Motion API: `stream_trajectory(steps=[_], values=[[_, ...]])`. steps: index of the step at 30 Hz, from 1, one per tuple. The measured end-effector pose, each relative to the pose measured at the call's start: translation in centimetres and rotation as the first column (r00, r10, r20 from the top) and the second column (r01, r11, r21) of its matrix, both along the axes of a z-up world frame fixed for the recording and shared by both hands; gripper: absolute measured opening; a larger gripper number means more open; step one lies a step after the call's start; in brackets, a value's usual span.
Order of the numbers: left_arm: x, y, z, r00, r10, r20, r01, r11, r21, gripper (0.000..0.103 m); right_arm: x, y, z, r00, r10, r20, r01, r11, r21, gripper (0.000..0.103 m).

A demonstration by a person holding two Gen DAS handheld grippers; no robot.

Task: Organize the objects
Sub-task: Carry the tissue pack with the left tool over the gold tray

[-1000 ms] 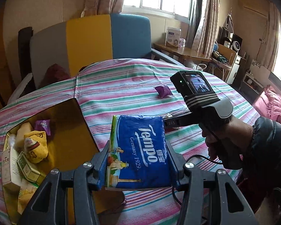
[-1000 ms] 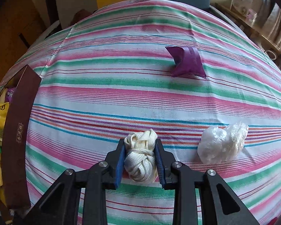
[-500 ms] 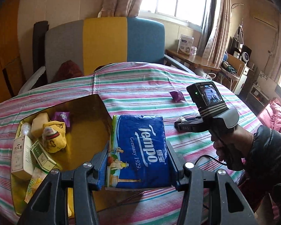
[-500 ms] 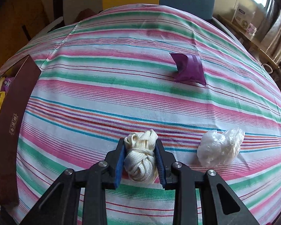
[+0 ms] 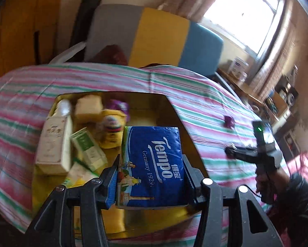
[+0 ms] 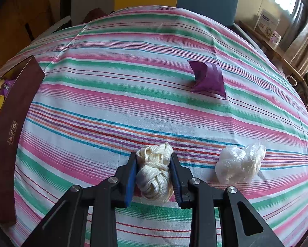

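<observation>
My left gripper (image 5: 151, 166) is shut on a blue Tempo tissue pack (image 5: 153, 164) and holds it above the open gold-lined box (image 5: 152, 111). The box holds a white bottle carton (image 5: 53, 144), green-and-white cartons (image 5: 88, 146), a yellow pouch (image 5: 111, 123) and a purple packet (image 5: 118, 105). My right gripper (image 6: 154, 164) is shut on a bundle of cream rope (image 6: 155, 174) just above the striped tablecloth. A purple sachet (image 6: 208, 78) lies further back and a crumpled clear plastic bag (image 6: 239, 161) lies right of the rope.
The box's dark maroon wall (image 6: 12, 127) stands at the left of the right wrist view. The right gripper and hand (image 5: 265, 156) show at the right of the left wrist view. A grey, yellow and blue chair (image 5: 154, 37) stands behind the table.
My left gripper has swung left with the tissue pack, from beside the box to over its inside. My right gripper has risen slightly with the rope.
</observation>
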State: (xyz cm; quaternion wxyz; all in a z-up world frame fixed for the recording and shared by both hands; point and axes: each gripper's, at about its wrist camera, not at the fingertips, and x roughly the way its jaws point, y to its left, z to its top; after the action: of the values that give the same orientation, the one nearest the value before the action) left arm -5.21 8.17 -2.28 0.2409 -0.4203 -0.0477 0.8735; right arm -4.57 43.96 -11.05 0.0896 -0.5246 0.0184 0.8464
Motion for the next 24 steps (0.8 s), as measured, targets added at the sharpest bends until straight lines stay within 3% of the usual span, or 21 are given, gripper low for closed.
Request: stream_trajectory(steps=[4, 11, 18, 24], values=[[-2.2, -1.7, -0.8, 0.996, 0.054, 0.069, -0.057, 0.998, 0.032, 0.052, -0.1, -0.1, 0.0, 1.000, 0.007, 0.005, -0.007, 1.000, 0.012, 0.031], [-5.4, 2.0, -1.1, 0.995, -0.005, 0.102, 0.002, 0.999, 0.033, 0.052, -0.4, 0.0, 0.0, 1.000, 0.010, 0.011, -0.010, 1.000, 0.011, 0.032], [-10.8, 7.2, -3.1, 0.989, -0.033, 0.147, 0.039, 0.999, -0.035, 0.052, -0.4, 0.0, 0.0, 1.000, 0.012, 0.013, -0.012, 1.000, 0.015, 0.033], [-14.7, 9.6, -5.8, 0.983, 0.000, 0.181, 0.022, 0.993, -0.119, 0.053, -0.5, 0.0, 0.1, 1.000, 0.015, 0.014, -0.016, 1.000, 0.010, 0.033]])
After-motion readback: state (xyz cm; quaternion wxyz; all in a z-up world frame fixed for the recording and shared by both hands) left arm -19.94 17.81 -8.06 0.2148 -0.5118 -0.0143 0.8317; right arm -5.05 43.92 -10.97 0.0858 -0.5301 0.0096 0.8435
